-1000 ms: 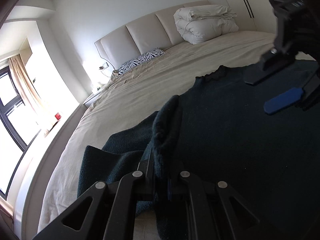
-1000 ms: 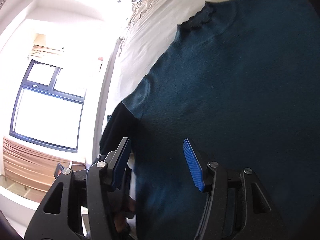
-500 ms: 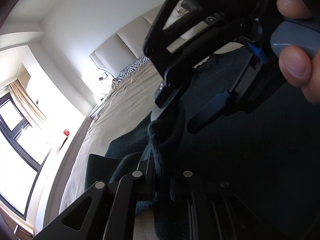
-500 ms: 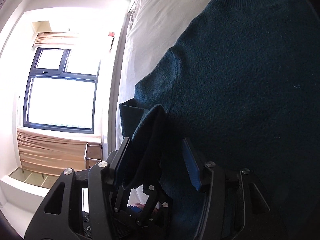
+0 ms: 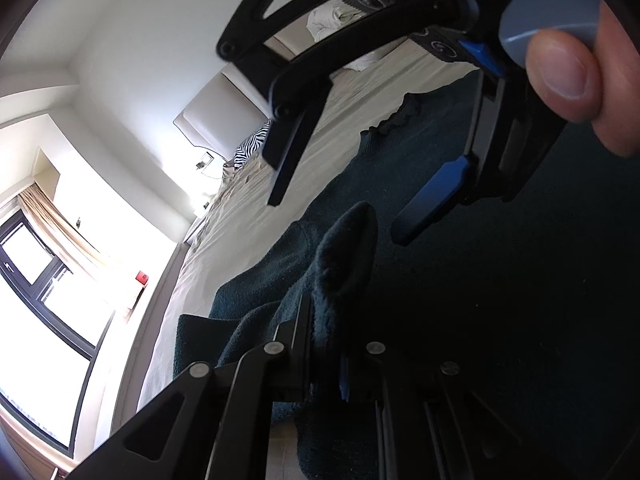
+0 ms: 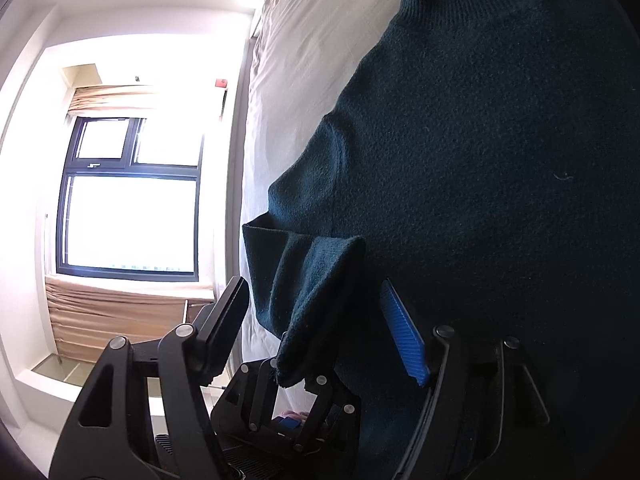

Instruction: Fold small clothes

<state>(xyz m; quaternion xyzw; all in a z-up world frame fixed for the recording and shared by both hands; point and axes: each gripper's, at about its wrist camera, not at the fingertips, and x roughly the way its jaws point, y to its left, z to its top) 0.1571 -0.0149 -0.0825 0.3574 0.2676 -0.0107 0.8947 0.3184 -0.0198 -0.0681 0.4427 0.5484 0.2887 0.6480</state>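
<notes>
The left gripper (image 5: pixel 326 344) is pressed together on the end of a sleeve (image 5: pixel 344 256) of the dark teal sweater (image 5: pixel 500 280), and the cuff is held raised above the body of the garment, standing up between the two black fingers. In the right wrist view the same gripper (image 6: pixel 296 392) is seen from the front, low in the frame, with the sleeve (image 6: pixel 312 292) pinched in it and lifted into a fold. The right gripper (image 6: pixel 316 320) is spread wide, one black finger to the left of the raised sleeve and the blue ribbed pad (image 6: pixel 402 340) to its right; the sleeve lies between them, and no contact with either pad can be made out. From the left wrist view the right gripper (image 5: pixel 340 216) is seen hanging above and just beyond the cuff, its fingers apart, with a hand (image 5: pixel 580 76) closed on the grey trigger (image 5: pixel 548 12). The sweater is spread flat on the beige bed (image 5: pixel 256 216), its collar (image 5: pixel 396 120) at the far end. Farther off, a zebra-striped pillow (image 5: pixel 250 146) lies against the padded headboard (image 5: pixel 216 116), and a white folded duvet (image 5: pixel 332 20) is seen behind the gripper frame. A bright window (image 6: pixel 128 196) with tan curtains (image 5: pixel 60 224) is on the left wall.
</notes>
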